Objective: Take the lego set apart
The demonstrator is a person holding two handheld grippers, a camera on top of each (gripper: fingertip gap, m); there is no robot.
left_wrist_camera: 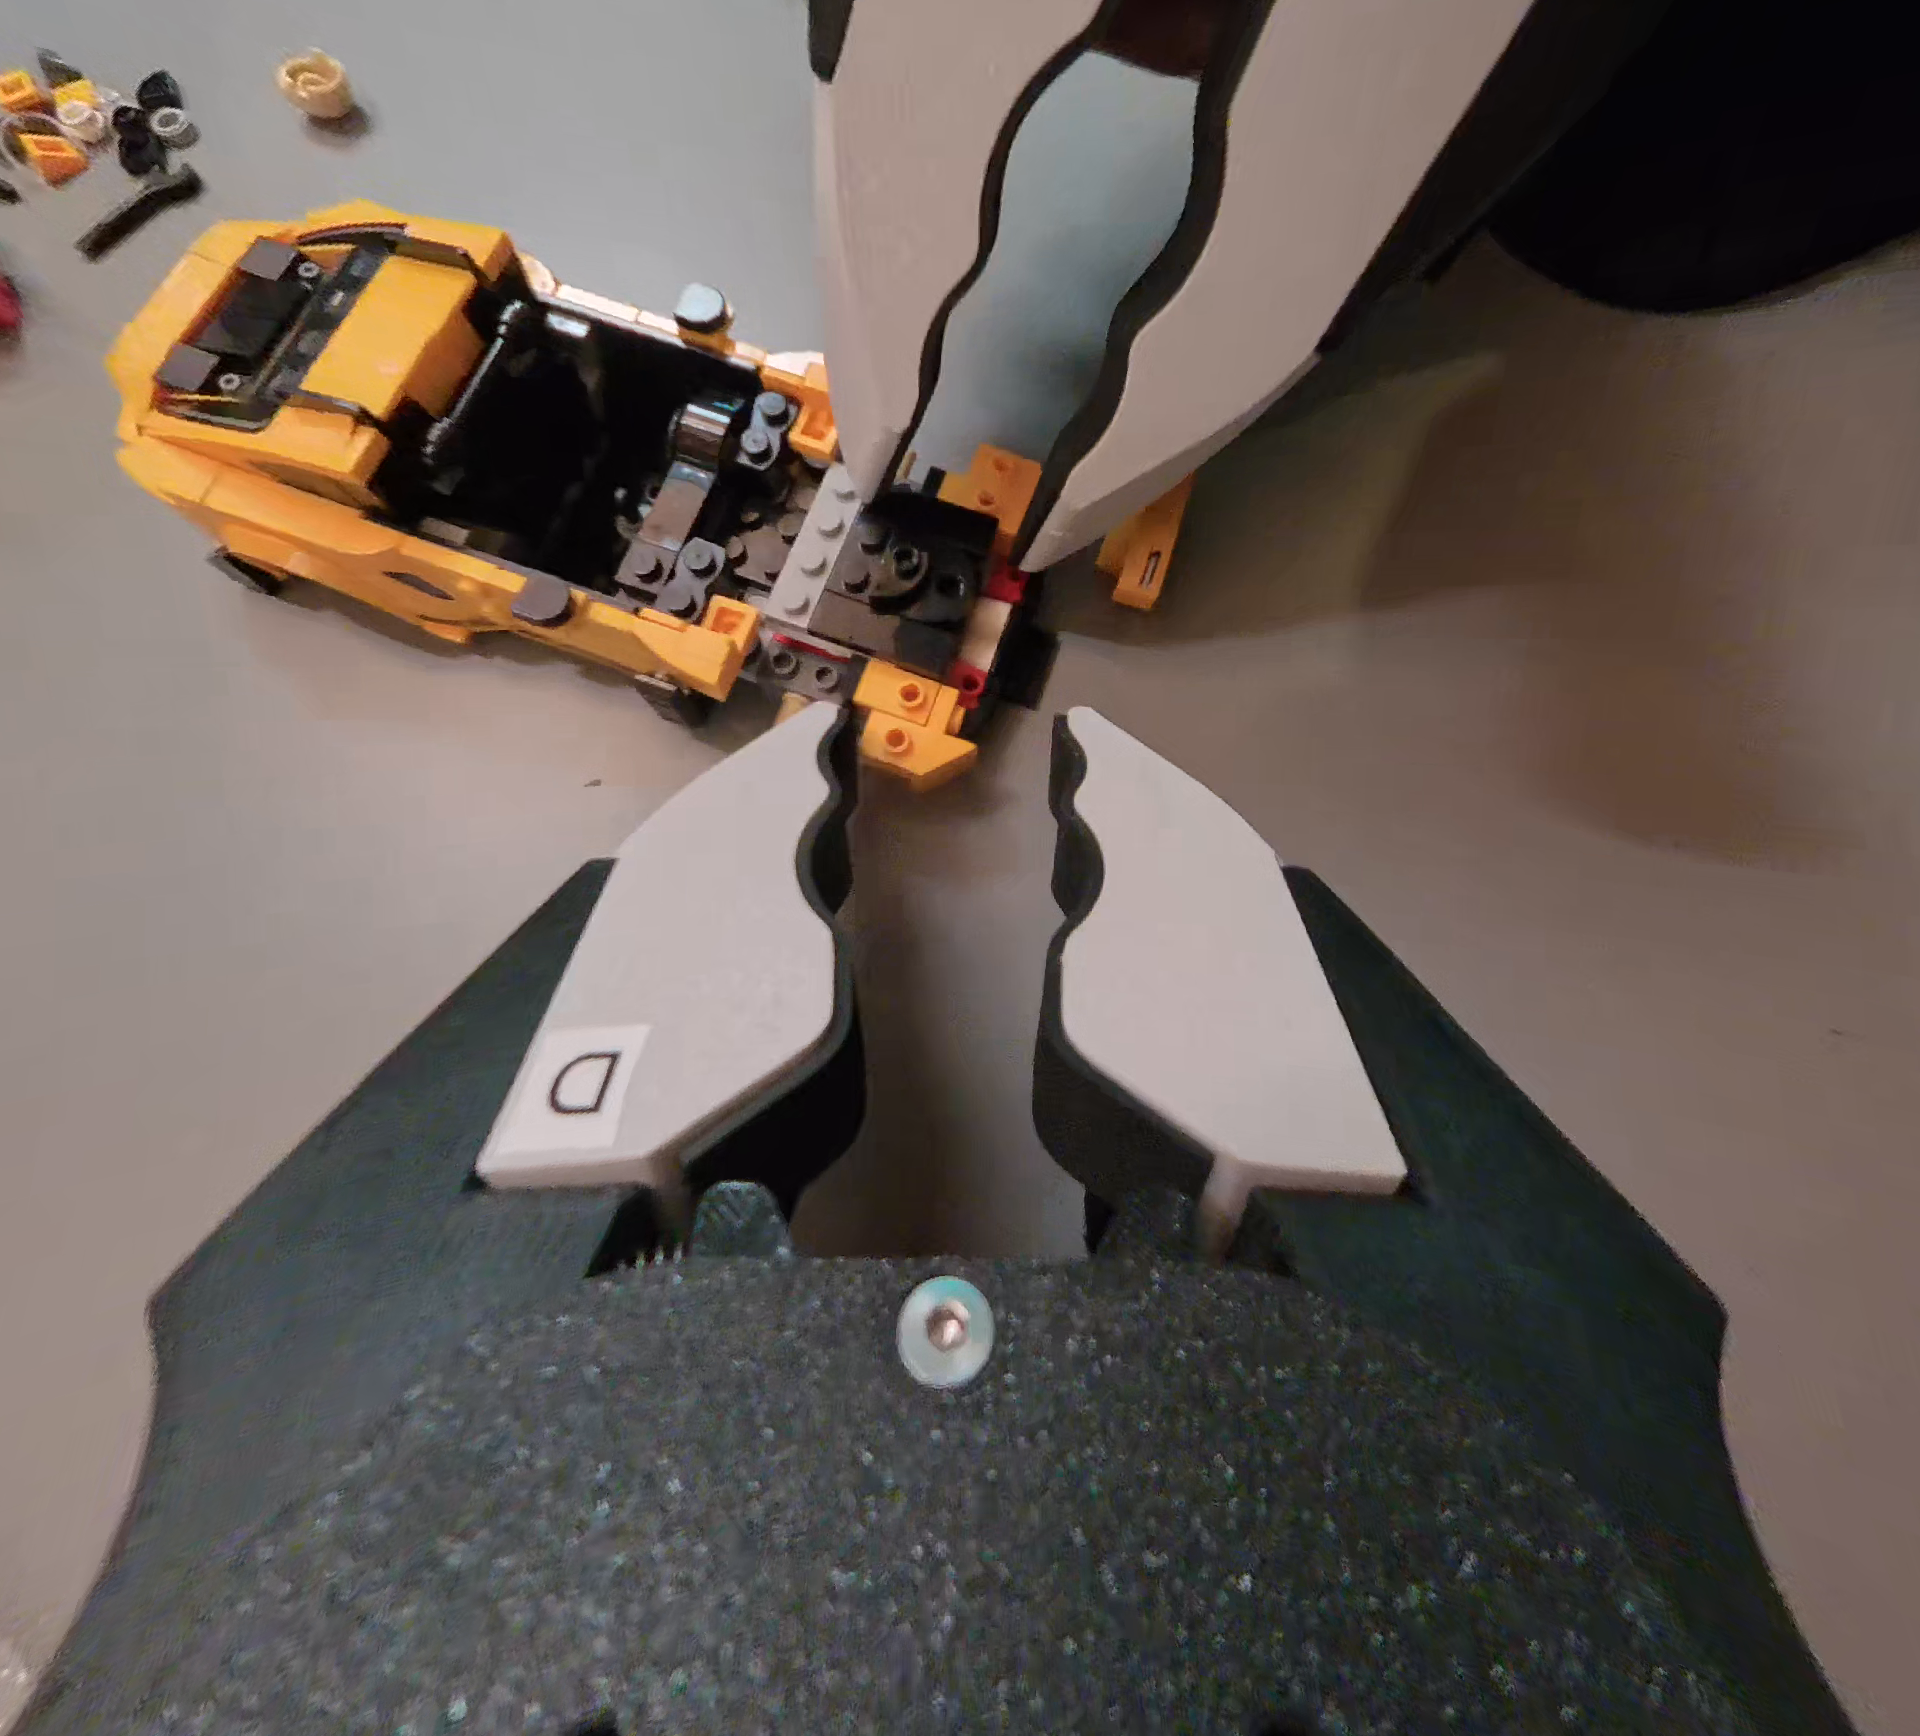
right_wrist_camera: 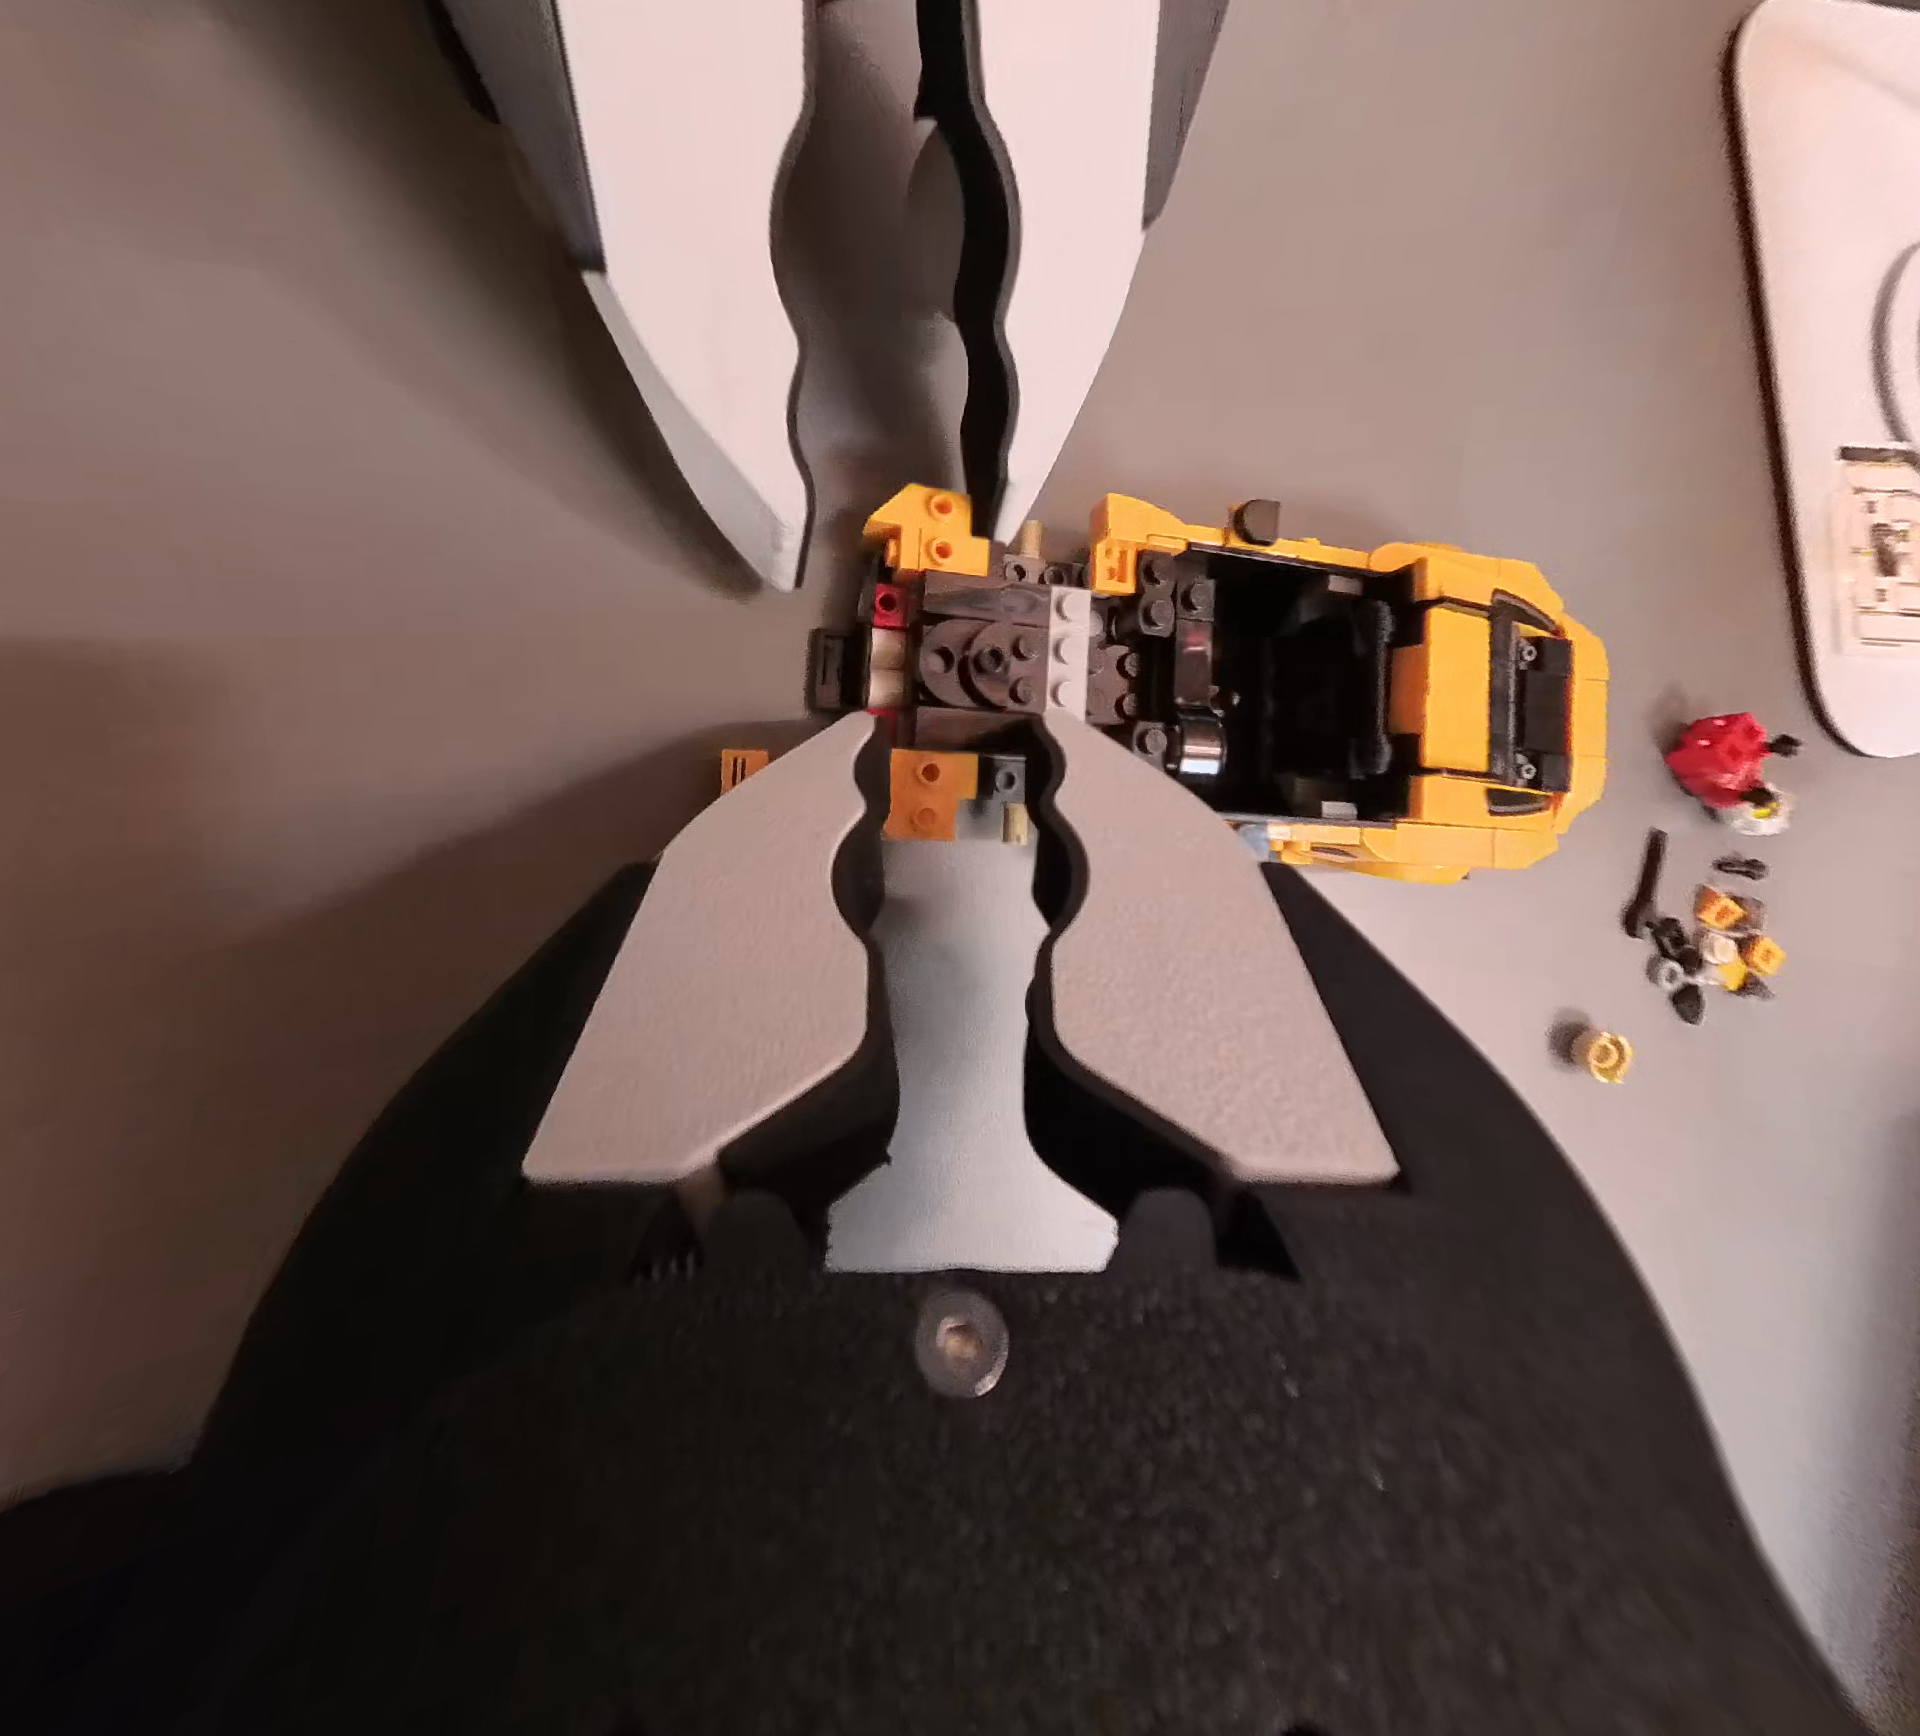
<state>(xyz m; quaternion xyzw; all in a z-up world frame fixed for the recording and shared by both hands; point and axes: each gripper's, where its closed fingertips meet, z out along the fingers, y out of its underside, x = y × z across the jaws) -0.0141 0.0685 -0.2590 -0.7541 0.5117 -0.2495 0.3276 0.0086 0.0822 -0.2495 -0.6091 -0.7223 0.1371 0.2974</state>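
A half-stripped yellow lego car [left_wrist_camera: 312, 398] [right_wrist_camera: 1455, 699] lies on the grey table, roof off and black interior exposed. Its stripped front end of black, grey and red bricks [left_wrist_camera: 914, 574] [right_wrist_camera: 966, 647] lies between both grippers. My right gripper [right_wrist_camera: 956, 739] reaches in from the top of the left wrist view [left_wrist_camera: 956, 523]. Its jaws are closed snugly on the black front block. My left gripper [left_wrist_camera: 956, 722] is open. One fingertip [left_wrist_camera: 826, 730] touches the car's orange front corner [left_wrist_camera: 904, 730]. It comes in from the top of the right wrist view [right_wrist_camera: 888, 559].
A loose orange piece [left_wrist_camera: 1148, 554] [right_wrist_camera: 743, 767] lies beside the car's nose. A pile of small removed pieces [left_wrist_camera: 94, 117] [right_wrist_camera: 1714, 938], a tan round piece [left_wrist_camera: 317, 84], a red piece [right_wrist_camera: 1720, 751] and a white board [right_wrist_camera: 1849, 336] lie behind the car's rear.
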